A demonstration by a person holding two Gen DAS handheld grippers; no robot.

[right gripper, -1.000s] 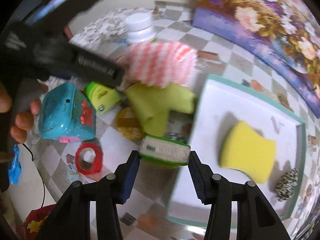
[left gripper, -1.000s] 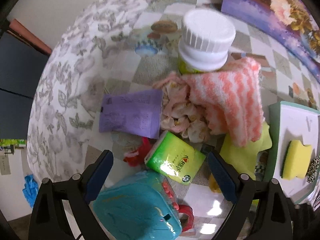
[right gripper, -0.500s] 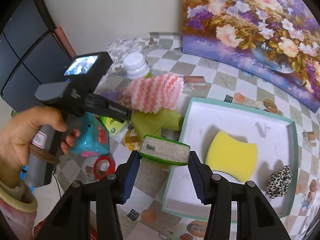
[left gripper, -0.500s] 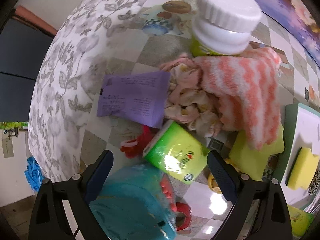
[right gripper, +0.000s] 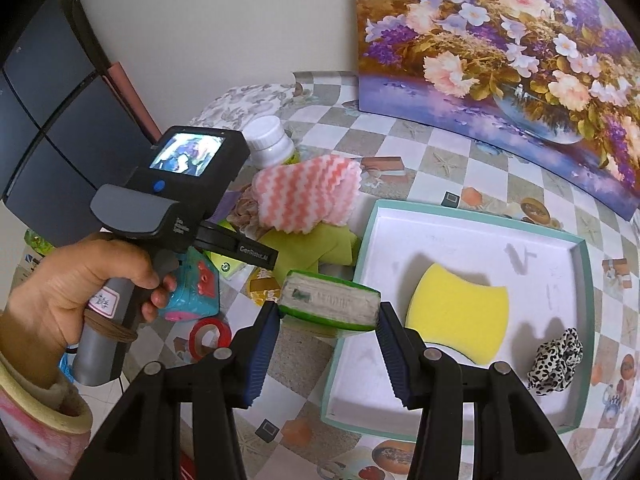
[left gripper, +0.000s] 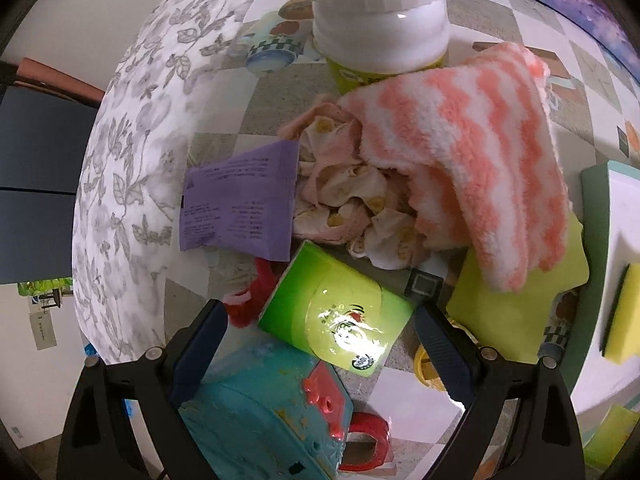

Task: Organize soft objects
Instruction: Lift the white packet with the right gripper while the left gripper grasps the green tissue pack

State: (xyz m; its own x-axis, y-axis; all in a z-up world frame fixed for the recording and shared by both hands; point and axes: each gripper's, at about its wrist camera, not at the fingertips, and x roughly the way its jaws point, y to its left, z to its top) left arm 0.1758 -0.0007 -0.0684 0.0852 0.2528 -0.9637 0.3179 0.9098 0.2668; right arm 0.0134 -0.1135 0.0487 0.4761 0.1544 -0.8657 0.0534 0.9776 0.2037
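Left wrist view first: the left gripper [left gripper: 320, 344] has its jaws spread wide with nothing between them, hovering over a messy pile on the checkered surface [left gripper: 224, 120]. Right under it sits a green tissue pack [left gripper: 336, 314], lying flat and tilted, with a teal toy box [left gripper: 256, 420] just below and a red tape ring [left gripper: 366, 444] touching the box's corner. A purple packet [left gripper: 240, 208] lies to the left of a crumpled pink cloth [left gripper: 348, 200]. The pink-and-white striped towel [left gripper: 472, 176] is draped over that cloth and over a yellow-green cloth [left gripper: 508, 320]. A white-capped bottle [left gripper: 380, 12] stands upright behind the towel. At the far right edge you can catch the tray [left gripper: 592, 216] with the yellow sponge [left gripper: 624, 316] in it.

Right wrist view: the right gripper [right gripper: 328, 312] is clamped on a second green tissue pack [right gripper: 330, 300], held up by its two ends above the tray's left rim [right gripper: 364, 248]. The pack isn't touching the tray as far as I can tell. Inside the tray are the sponge, roughly in the middle, and a leopard-print scrunchie [right gripper: 556, 356] near the right wall, the two apart from each other. The left hand [right gripper: 80, 292] holds its gripper handle over the pile, and a flower painting [right gripper: 500, 48] leans against the wall behind.
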